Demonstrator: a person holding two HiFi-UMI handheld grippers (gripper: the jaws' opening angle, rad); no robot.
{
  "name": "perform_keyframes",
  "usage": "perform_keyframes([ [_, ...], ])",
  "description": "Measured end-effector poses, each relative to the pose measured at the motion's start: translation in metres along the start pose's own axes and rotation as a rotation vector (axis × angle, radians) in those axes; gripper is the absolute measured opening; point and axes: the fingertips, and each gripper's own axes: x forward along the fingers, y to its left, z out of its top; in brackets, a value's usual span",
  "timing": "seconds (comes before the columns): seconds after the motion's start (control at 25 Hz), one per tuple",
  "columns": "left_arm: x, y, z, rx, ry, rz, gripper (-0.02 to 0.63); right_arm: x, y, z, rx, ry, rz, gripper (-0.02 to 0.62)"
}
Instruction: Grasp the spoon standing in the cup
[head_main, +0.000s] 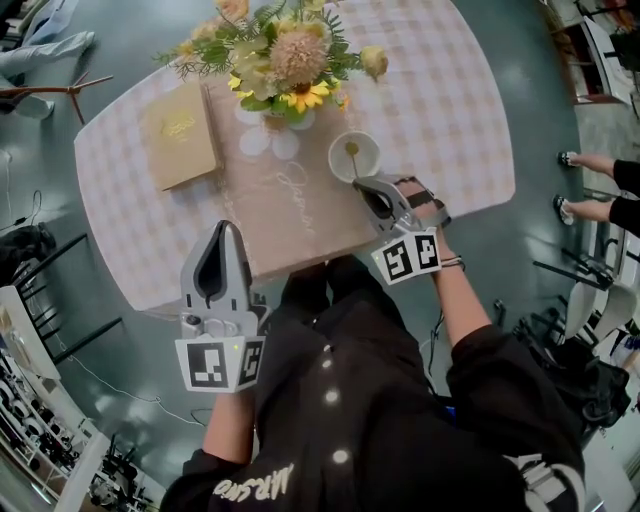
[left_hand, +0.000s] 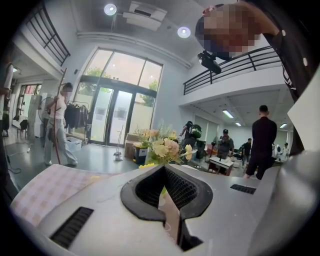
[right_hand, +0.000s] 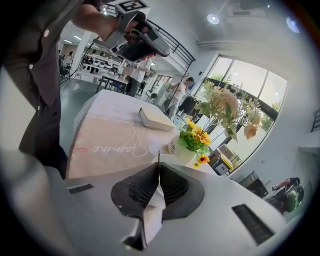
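In the head view, a table (head_main: 455, 120) in a pale checked cloth carries a brown runner (head_main: 290, 215) with white script on it, too small to read here. A tan book (head_main: 180, 135) bears gold lettering that cannot be made out. Beside a bunch of yellow and cream flowers (head_main: 290, 55) stands a round white cup (head_main: 335, 150). A slim, gold-toned spoon (head_main: 353, 160) stands upright in it, near the table's near edge. The right tongs (head_main: 357, 181) reach to the cup's rim, on the spoon's stem. The left tongs (head_main: 226, 226) hang off the table's near edge, well apart from the cup. Both grippers have grey shells, and each carries a cube of black-and-white square markers.

In the left gripper view, the ribbed black pads meet at their tips with nothing between them. The flowers show beyond.

In the right gripper view, the runner's script seems to read "Jasmine", and the white vase (right_hand: 176, 148) is lettered "Life". The pads are pressed together on the spoon's thin dark stem, which pokes up just past their tips.
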Motion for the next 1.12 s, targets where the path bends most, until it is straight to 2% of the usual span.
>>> perform_keyframes([
  [0.28,0.002,0.0,0.01,0.001,-0.022,-0.014,0.017,-0.009,-0.019,0.007,0.137,-0.017,-0.025,0.0],
  [0.52,0.005,-0.006,0.025,0.004,-0.056,-0.041,0.017,-0.029,-0.041,0.02,0.35,-0.036,-0.015,0.0],
  [0.72,0.007,-0.012,0.038,0.015,-0.081,-0.056,0.018,-0.055,-0.068,0.041,0.545,-0.088,-0.083,0.0],
  [0.88,0.007,-0.014,0.045,0.029,-0.094,-0.064,0.017,-0.076,-0.085,0.055,0.598,-0.099,-0.134,0.0],
  [1.12,0.007,-0.013,0.062,0.049,-0.132,-0.076,0.018,-0.112,-0.118,0.082,0.641,-0.196,-0.233,0.0],
])
